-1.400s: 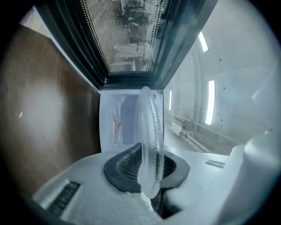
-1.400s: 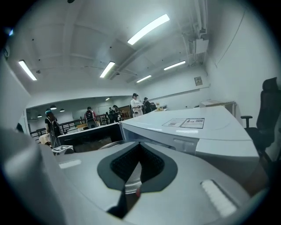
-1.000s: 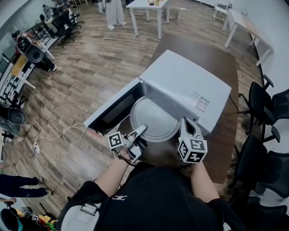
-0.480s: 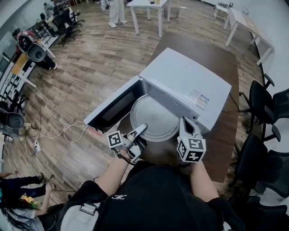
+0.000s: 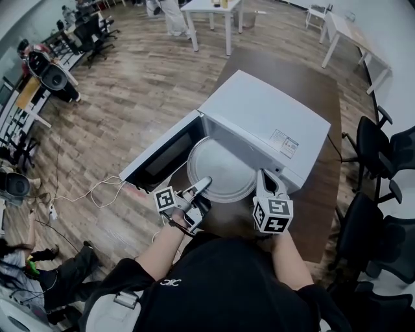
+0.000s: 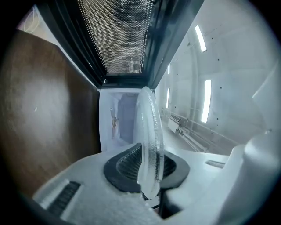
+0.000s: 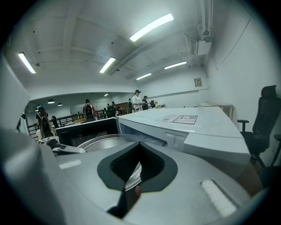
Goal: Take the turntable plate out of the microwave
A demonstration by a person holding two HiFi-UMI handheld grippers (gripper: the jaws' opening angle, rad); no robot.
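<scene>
The round glass turntable plate (image 5: 220, 170) lies flat, sticking out of the front of the white microwave (image 5: 272, 110), whose door (image 5: 162, 155) hangs open to the left. My left gripper (image 5: 204, 185) is shut on the plate's near-left rim. In the left gripper view that rim (image 6: 149, 132) stands edge-on between the pads of the left gripper (image 6: 149, 176). My right gripper (image 5: 266, 178) is at the plate's right rim. In the right gripper view a thin sliver of ribbed glass shows between the nearly closed pads of the right gripper (image 7: 134, 176), and the plate (image 7: 103, 143) spreads to the left.
The microwave sits on a dark brown table (image 5: 311, 84). Black office chairs (image 5: 382, 149) stand to the right, white tables (image 5: 214, 13) farther off. A white cable (image 5: 84, 194) lies on the wooden floor at left. The door's mesh window (image 6: 123, 35) is close above my left gripper.
</scene>
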